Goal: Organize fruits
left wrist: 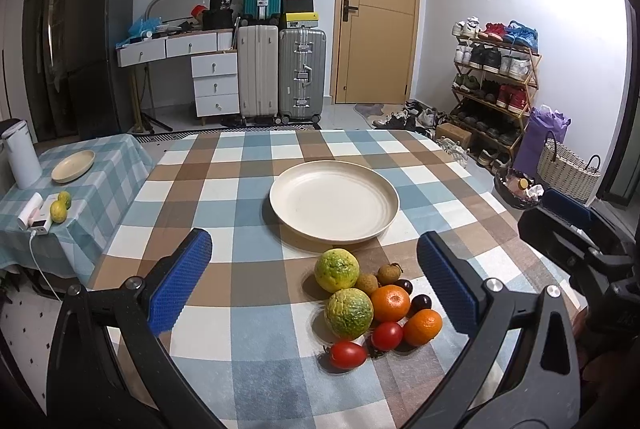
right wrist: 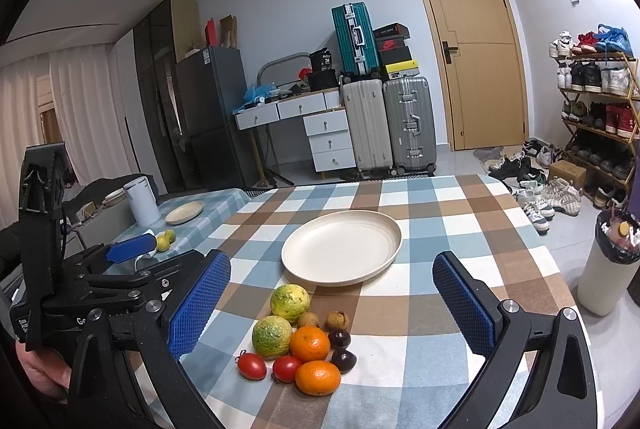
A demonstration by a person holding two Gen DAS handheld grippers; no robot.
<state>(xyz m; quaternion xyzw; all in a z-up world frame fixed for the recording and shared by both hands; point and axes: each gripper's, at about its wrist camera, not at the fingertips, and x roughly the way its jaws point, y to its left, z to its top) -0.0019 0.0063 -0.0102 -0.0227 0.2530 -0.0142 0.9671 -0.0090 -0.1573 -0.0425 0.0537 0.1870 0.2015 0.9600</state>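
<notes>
A pile of fruit lies on the checked tablecloth in front of an empty cream plate point(left wrist: 334, 201) point(right wrist: 341, 247). It holds two green-yellow citrus point(left wrist: 336, 270) point(right wrist: 289, 302), two oranges point(left wrist: 390, 302) point(right wrist: 310, 343), two red tomatoes point(left wrist: 347, 354) point(right wrist: 251, 365), two dark plums point(right wrist: 339, 339) and two small brown longans point(right wrist: 337, 319). My left gripper point(left wrist: 316, 281) is open and empty, above the pile's near left. My right gripper point(right wrist: 332, 303) is open and empty, above the pile. The left gripper also shows at the left edge of the right wrist view point(right wrist: 132, 249).
A side table on the left holds a small plate point(left wrist: 73, 165), two citrus point(left wrist: 58, 210), a white kettle point(left wrist: 21, 153) and a charger. A bin point(right wrist: 610, 265) stands right of the table. Suitcases, drawers, a door and a shoe rack are behind.
</notes>
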